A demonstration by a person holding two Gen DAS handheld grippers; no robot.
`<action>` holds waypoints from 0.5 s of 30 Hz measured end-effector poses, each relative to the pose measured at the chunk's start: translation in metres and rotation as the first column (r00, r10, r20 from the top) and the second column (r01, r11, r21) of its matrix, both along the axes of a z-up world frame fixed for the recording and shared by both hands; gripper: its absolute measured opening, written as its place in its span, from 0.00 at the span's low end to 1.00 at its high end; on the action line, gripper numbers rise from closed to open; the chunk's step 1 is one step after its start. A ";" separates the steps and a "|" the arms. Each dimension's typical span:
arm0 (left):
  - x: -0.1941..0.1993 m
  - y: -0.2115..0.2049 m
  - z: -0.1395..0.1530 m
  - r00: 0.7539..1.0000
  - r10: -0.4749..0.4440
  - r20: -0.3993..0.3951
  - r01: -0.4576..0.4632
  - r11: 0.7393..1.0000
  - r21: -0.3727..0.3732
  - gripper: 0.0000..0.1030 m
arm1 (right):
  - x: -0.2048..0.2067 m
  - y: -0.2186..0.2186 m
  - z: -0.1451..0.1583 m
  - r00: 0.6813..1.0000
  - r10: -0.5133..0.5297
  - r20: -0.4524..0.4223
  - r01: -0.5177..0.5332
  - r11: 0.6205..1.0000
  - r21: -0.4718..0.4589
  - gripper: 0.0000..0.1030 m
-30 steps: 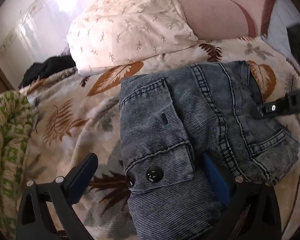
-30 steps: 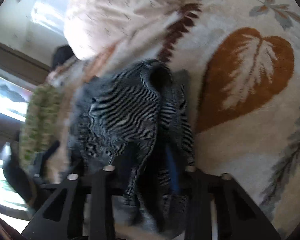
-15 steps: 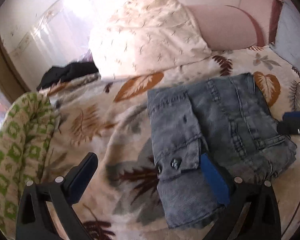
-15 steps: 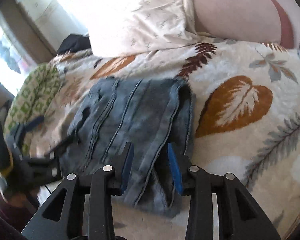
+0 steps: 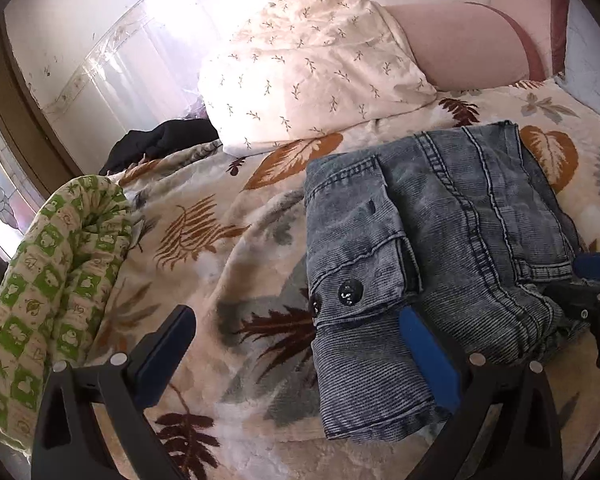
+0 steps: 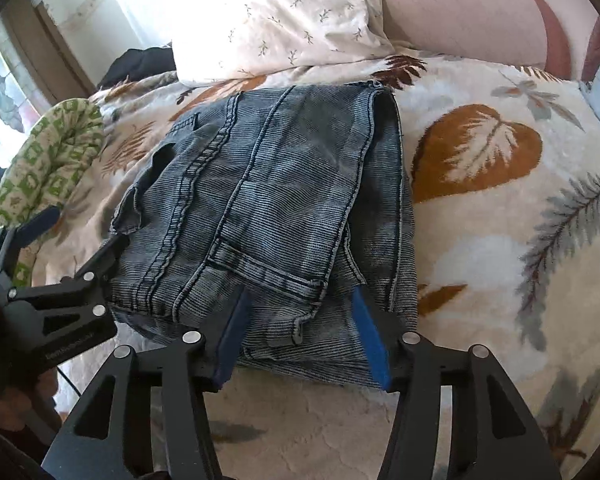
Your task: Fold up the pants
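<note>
The blue-grey denim pants (image 5: 432, 248) lie folded into a compact rectangle on the leaf-print blanket (image 5: 220, 264); they also show in the right wrist view (image 6: 268, 216). My left gripper (image 5: 296, 356) is open wide at the pants' near left edge, its right pad beside the button flap, holding nothing. My right gripper (image 6: 304, 340) is open, its blue pads on either side of the near edge of the pile, not clamping it. The left gripper also shows in the right wrist view (image 6: 64, 248), and the right one in the left wrist view (image 5: 592, 280).
A cream floral pillow (image 5: 312, 68) and a pink headboard cushion (image 5: 464, 44) lie behind the pants. A green-patterned rolled quilt (image 5: 52, 280) lies at the left. Dark clothing (image 5: 160, 144) sits by the wall. A wall and window border the bed's left.
Both grippers have pulled back from the pants. The right gripper, earlier closed in the fabric, has let go and opened. The folded pants stay on the blanket.
</note>
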State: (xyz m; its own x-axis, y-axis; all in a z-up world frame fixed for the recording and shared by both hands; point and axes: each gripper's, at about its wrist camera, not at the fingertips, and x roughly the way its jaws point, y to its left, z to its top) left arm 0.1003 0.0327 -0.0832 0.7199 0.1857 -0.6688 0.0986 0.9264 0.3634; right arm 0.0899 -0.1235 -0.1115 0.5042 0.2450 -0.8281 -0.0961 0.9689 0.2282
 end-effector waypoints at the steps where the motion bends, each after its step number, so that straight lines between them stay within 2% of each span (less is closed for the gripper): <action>1: 0.000 0.001 -0.001 1.000 -0.001 0.002 0.001 1.000 -0.007 1.00 | 0.001 0.000 -0.002 1.000 -0.001 -0.003 0.001 1.000 0.004 0.51; 15: 0.011 0.005 -0.014 1.000 0.016 -0.010 -0.017 0.998 -0.060 1.00 | 0.006 0.010 -0.006 0.999 0.040 -0.016 -0.041 0.997 -0.059 0.53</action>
State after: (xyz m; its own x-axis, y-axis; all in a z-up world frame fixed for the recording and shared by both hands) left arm 0.1109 0.0376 -0.0968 0.7108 0.1571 -0.6856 0.0861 0.9480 0.3065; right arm 0.0963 -0.1137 -0.1172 0.4825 0.2157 -0.8489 -0.1326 0.9760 0.1726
